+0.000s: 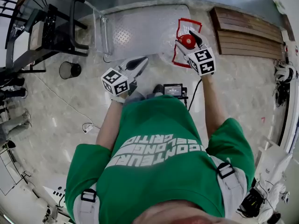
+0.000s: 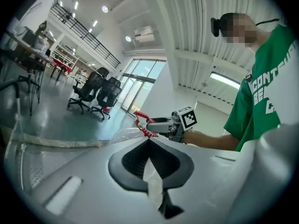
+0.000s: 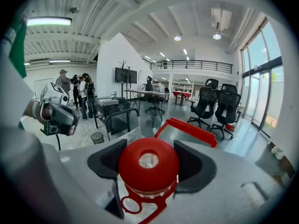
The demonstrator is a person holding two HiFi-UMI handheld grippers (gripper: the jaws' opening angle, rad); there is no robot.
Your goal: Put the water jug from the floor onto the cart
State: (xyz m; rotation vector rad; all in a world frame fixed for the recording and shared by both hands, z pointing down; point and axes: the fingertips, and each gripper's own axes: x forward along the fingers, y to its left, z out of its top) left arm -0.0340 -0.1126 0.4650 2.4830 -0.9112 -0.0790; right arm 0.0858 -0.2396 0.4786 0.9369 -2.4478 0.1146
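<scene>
The right gripper (image 3: 148, 161) is clamped on the red cap (image 3: 148, 168) of the clear water jug (image 2: 122, 135), which is at the edge of the cart (image 1: 140, 29). The left gripper (image 2: 149, 146) is closed and empty. The jug is probably heavy and slippery, so its red handle (image 3: 187, 127) looks like the firmer hold.

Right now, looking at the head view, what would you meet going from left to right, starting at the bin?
Black waste bin → left tool → red jug cap → wooden slatted board
</scene>
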